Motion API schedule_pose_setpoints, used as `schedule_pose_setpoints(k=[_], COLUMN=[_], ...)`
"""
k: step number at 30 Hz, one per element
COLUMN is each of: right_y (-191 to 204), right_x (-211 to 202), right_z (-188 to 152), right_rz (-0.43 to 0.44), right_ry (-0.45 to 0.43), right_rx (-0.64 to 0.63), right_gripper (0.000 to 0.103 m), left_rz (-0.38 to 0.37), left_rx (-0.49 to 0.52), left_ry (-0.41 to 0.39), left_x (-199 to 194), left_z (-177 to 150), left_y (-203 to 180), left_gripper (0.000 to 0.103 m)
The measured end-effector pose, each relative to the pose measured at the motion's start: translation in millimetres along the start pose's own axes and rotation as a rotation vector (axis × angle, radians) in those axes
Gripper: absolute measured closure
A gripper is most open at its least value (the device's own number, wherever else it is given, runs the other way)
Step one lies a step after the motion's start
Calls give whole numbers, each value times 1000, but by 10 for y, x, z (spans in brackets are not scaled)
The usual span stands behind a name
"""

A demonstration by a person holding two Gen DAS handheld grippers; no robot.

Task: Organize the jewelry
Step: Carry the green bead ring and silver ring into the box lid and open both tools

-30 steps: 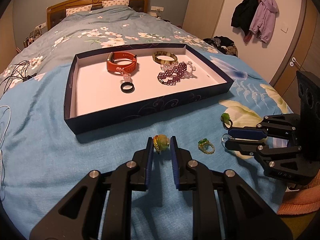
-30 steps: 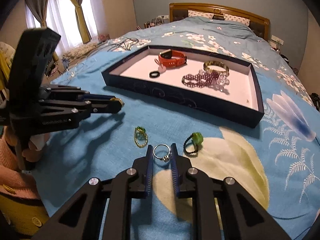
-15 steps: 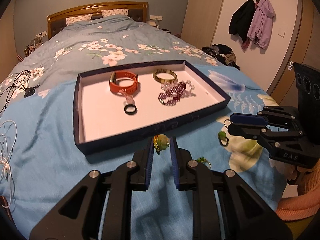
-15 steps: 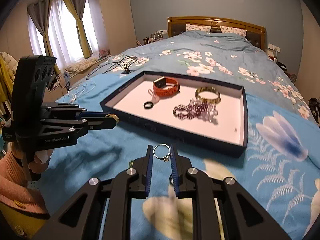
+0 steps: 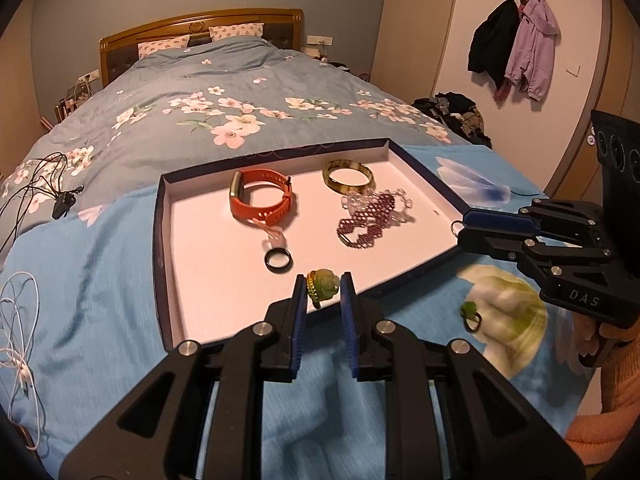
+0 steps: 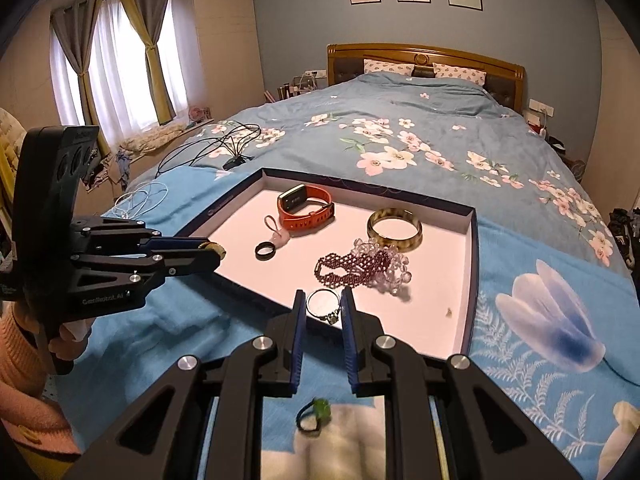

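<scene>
My left gripper (image 5: 323, 290) is shut on a green and yellow beaded ring (image 5: 323, 287), held over the near edge of the dark blue tray (image 5: 160, 216). My right gripper (image 6: 323, 307) is shut on a silver ring with a stone (image 6: 323, 306), held over the tray's near wall (image 6: 473, 272). The tray holds an orange watch band (image 5: 260, 200), a gold bangle (image 5: 348, 176), a purple bead bracelet (image 5: 368, 224) and a black ring (image 5: 278, 260). A green ring on a black band (image 5: 469, 314) lies on the blue blanket and also shows in the right wrist view (image 6: 314, 416).
Black cables (image 5: 36, 196) and a white cord (image 5: 20, 320) lie on the bed to the left of the tray. The wooden headboard (image 5: 200, 28) stands at the far end. Coats (image 5: 516, 44) hang on the right wall.
Both grippers have risen and moved forward with their rings, from above the blanket to over the tray's near edge. A second small green ring on the blanket has dropped out of view.
</scene>
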State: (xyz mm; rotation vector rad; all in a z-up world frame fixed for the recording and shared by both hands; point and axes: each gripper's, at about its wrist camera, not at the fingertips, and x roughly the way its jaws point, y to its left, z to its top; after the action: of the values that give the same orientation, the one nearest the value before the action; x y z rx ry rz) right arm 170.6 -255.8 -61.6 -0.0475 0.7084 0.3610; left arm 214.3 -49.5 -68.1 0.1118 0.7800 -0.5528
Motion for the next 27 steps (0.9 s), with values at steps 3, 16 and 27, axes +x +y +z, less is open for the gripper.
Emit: schedule_pose_setpoints(k=[3, 16, 27], right_y=[-22, -70, -121], right_x=[59, 339, 534], right_z=[46, 162, 177], right_rz=[0, -14, -18], right_ry=[2, 33, 74], right_rx=[0, -11, -11], right_gripper=[87, 87, 87], left_rz=[3, 18, 24], left_rx=[-6, -11, -28], left_ry=[5, 48, 83], left_x=[65, 350, 525], left_z=[44, 114, 113], left_y=[28, 80, 142], left_gripper=[86, 86, 86])
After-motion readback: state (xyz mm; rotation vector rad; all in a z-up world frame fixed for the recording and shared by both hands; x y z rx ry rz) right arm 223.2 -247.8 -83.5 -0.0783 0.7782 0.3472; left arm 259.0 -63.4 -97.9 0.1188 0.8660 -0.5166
